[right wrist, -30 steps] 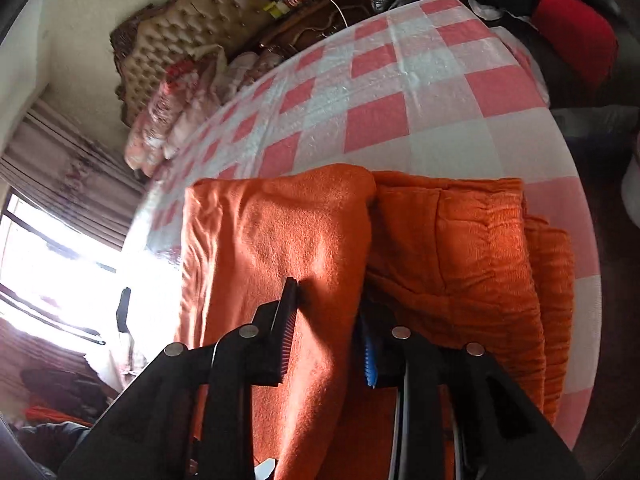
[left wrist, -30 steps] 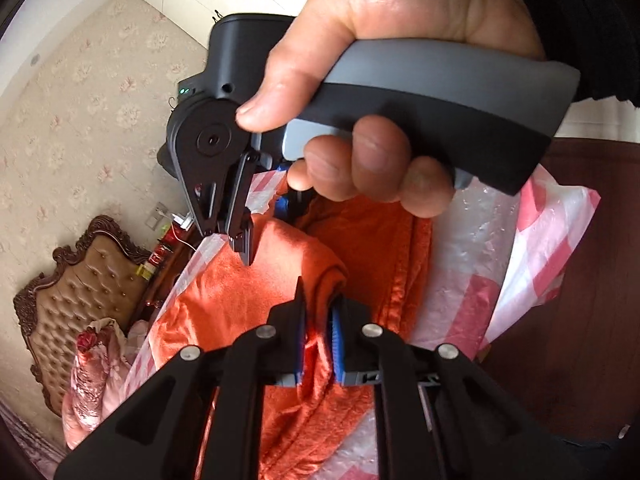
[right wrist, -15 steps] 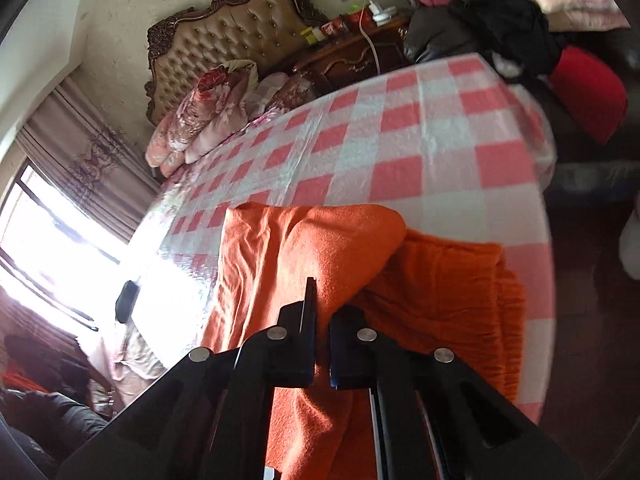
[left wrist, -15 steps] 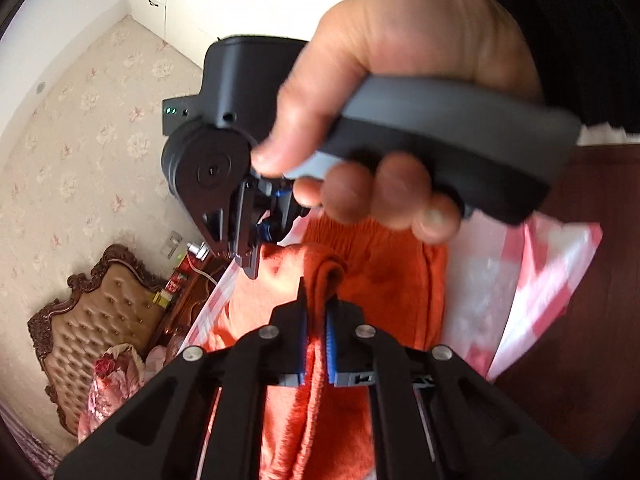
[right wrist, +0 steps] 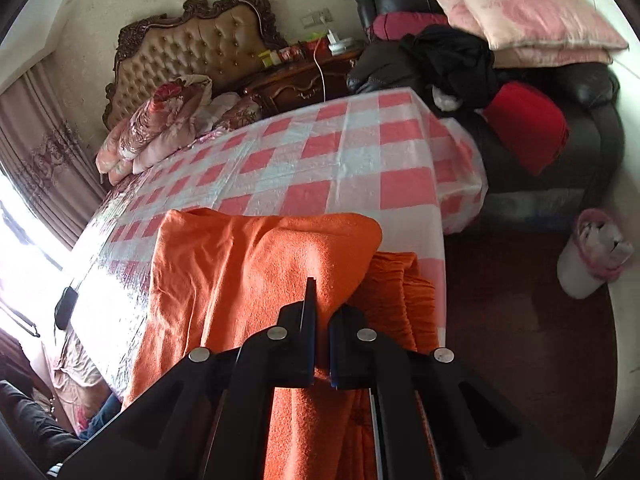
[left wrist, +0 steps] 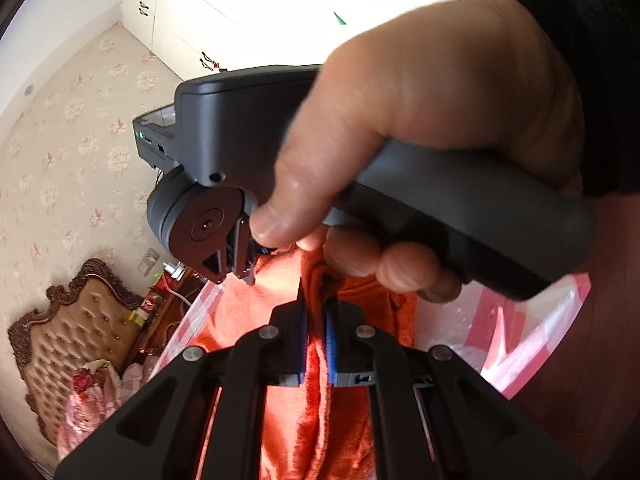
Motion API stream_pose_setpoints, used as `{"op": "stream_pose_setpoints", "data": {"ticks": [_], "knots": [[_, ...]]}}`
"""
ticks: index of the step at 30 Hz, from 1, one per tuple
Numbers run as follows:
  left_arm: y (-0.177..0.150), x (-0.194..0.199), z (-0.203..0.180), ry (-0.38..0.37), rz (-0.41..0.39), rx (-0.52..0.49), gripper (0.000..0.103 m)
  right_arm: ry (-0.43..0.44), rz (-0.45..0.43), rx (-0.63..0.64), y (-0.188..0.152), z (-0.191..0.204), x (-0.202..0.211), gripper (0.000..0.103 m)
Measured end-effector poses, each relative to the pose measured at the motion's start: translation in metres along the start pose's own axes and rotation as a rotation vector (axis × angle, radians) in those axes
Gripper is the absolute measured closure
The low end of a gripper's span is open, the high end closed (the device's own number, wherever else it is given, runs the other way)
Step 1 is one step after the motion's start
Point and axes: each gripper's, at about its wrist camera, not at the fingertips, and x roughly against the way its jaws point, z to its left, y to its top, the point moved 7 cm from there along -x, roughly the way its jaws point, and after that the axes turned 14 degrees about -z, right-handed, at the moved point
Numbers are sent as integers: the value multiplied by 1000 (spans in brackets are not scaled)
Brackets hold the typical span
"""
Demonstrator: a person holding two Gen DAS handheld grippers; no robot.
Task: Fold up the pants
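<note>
In the left wrist view, the left gripper is pinching a ridge of the orange pants, with the right gripper clamping nearby. In the right wrist view, the pants are lying partly doubled on the checked tablecloth, fuzzy and thick; folding is looking midway.

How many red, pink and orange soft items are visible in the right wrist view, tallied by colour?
Orange: 1, the pants, pinched in the right tool
Red: 1, a cushion on the sofa
Pink: 1, the large pillow on top of the sofa
Total: 3
The floral bedding by the headboard is left out, since it is bundled and cannot be counted.
</note>
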Motion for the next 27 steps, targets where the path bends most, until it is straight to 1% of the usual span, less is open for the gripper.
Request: {"op": "stream_pose_setpoints", "data": {"ticks": [2,4,5,7,8,9,11,12,13,15,16,17,18,19,20,21,22,24,25,27], "knots": [[-6,-8,-3,-59,2,62,96,-17,3,-4,-2,-8,0,98],[-14,-16,-11,-108,22,71,92,-50,43,-22,-9,-20,-8,98],[-16,-15,-9,-126,19,94,91,-57,70,-31,-15,-25,-12,98],[-15,-8,-3,-166,15,153,73,-59,83,-28,-21,-29,-17,98],[-15,0,5,-171,5,174,52,-56,77,-29,-22,-31,-17,98],[-14,10,17,-160,-9,206,47,-54,77,-31,-22,-32,-17,98],[-26,36,56,-135,21,343,47,-50,79,-37,-23,-34,-17,98],[-39,47,77,-121,53,437,47,-48,78,-35,-23,-33,-17,98],[-62,59,105,-88,107,572,47,-47,77,-33,-23,-33,-18,98],[-112,70,144,-33,221,812,48,-42,73,-34,-23,-34,-18,98],[-143,74,162,-12,287,970,49,-39,71,-42,-24,-35,-18,98],[-167,75,171,-27,328,1102,49,-37,70,-50,-23,-35,-19,98],[-187,75,174,-65,365,1223,49,-36,70,-60,-23,-36,-19,98],[-205,75,171,-119,405,1349,50,-36,70,-66,-23,-35,-18,98],[-218,75,164,-162,444,1442,53,-37,71,-69,-23,-35,-18,98],[-227,79,159,-171,475,1503,59,-39,74,-70,-24,-35,-17,98],[-231,84,158,-186,460,1565,60,-42,76,-67,-24,-34,-17,98],[-235,80,151,-268,460,1642,60,-45,74,-67,-26,-34,-16,98],[-233,74,146,-331,462,1672,60,-46,70,-74,-25,-35,-16,98],[-228,66,143,-386,465,1711,63,-50,61,-99,-26,-37,-18,98]]}}
